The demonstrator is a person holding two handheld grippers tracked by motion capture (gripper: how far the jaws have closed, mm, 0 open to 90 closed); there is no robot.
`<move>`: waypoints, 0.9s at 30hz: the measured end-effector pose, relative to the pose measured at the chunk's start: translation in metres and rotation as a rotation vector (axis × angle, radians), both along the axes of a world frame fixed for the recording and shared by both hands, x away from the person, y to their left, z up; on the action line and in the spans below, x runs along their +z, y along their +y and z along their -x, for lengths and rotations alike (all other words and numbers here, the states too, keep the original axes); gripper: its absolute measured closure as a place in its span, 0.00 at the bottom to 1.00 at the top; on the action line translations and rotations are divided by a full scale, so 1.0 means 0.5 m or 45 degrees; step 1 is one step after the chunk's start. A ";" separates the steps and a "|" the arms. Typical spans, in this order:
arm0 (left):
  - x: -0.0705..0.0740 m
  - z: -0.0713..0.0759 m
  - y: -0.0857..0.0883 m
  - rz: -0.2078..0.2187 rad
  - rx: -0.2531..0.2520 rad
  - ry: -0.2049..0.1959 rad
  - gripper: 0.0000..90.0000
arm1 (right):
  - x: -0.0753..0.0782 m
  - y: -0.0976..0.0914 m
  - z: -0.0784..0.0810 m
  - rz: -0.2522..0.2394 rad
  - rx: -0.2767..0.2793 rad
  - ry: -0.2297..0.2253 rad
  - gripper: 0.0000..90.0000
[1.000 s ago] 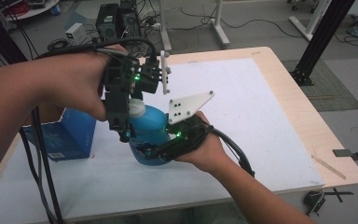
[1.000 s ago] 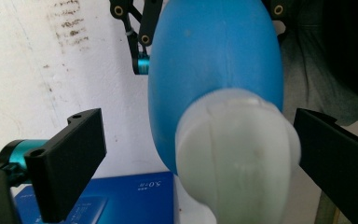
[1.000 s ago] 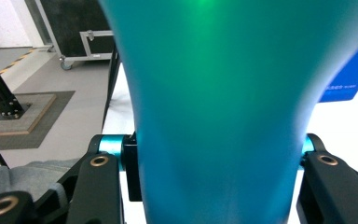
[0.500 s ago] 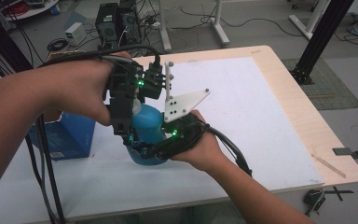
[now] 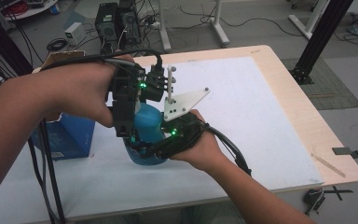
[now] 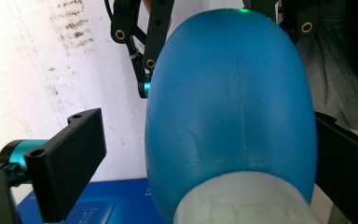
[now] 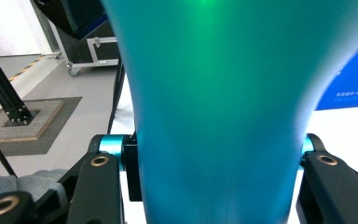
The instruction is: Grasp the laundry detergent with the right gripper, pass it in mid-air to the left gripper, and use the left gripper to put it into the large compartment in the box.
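Note:
A blue plastic bottle [image 5: 148, 122] stands upright on the white table cover [image 5: 261, 116]. My right gripper [image 5: 142, 151] comes in from the right and is shut on its lower body; in the right gripper view both jaws of the right gripper [image 7: 214, 179] press on the bottle [image 7: 214, 93]. My left gripper [image 5: 133, 133] points down over the bottle's top. In the left gripper view the left gripper [image 6: 205, 163] straddles the bottle [image 6: 233, 116] with its jaws apart, the left one well away from the bottle. The white neck [image 6: 242, 205] sits close to the camera.
A blue box [image 5: 70, 137] lies on the table just left of the bottle. The grey three-cornered plate [image 5: 184, 105] sticks up above the right hand. Cables trail off the table's left front. The wooden table edge [image 5: 307, 116] runs along the right.
The left gripper has come down a little over the bottle's top, and the white neck seen earlier is now hidden in the high view. The right gripper has kept still.

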State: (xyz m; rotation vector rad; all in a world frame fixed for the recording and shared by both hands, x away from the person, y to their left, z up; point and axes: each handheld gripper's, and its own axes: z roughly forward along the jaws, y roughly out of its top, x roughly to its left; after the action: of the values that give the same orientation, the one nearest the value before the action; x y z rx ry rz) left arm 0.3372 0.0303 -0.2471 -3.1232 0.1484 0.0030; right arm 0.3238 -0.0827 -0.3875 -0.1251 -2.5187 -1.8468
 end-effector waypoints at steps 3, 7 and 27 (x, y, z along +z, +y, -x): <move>-0.001 0.001 -0.002 -0.002 -0.002 0.002 0.05 | 0.000 0.000 0.000 0.000 -0.002 0.001 0.51; -0.001 0.002 -0.002 -0.004 -0.005 -0.007 0.06 | 0.000 0.000 0.000 0.006 0.002 0.002 0.51; -0.005 0.004 -0.007 -0.012 -0.021 -0.044 0.17 | -0.002 0.001 -0.004 -0.002 -0.007 0.004 0.51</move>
State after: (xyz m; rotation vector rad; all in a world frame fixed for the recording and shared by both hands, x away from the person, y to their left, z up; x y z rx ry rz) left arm 0.3352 0.0270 -0.2496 -3.1102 0.1731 -0.0501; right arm 0.3256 -0.0822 -0.3887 -0.1355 -2.5174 -1.8493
